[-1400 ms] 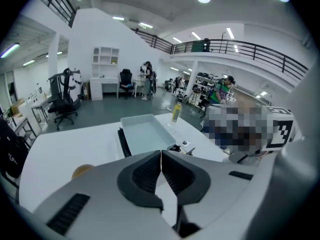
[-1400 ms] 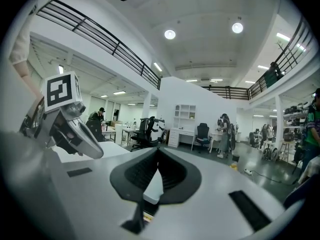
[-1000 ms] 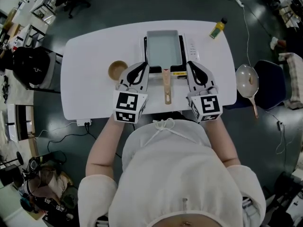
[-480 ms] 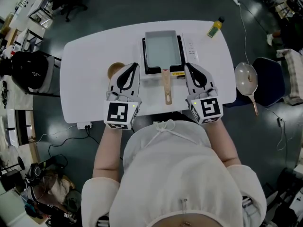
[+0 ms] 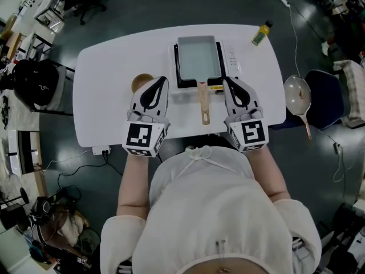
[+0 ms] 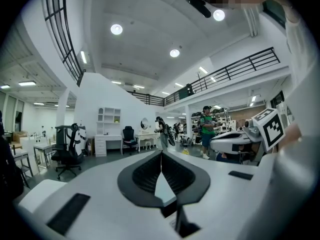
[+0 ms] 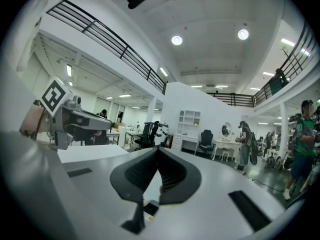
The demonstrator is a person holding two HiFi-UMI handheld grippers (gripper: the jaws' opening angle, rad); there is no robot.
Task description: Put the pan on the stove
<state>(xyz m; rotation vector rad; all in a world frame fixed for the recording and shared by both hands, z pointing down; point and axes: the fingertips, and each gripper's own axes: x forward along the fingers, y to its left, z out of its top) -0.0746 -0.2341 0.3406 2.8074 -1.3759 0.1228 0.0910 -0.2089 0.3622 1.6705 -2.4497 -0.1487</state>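
Note:
A rectangular pan with a pale inside sits on the black stove at the table's far middle. Its wooden handle points toward me. In the head view my left gripper lies left of the handle and my right gripper right of it, both a little apart from it and pointing at the stove. In the left gripper view the left gripper shows its jaws shut and empty. The right gripper is also shut and empty in the right gripper view.
A wooden bowl peeks out from under my left gripper's outer side. A yellow bottle stands at the white table's far right corner. A chair right of the table carries a round pan. People stand in the hall behind.
My left gripper has shifted left and slightly back toward me, away from the pan handle, now partly covering the bowl. The right gripper and the pan have stayed put.

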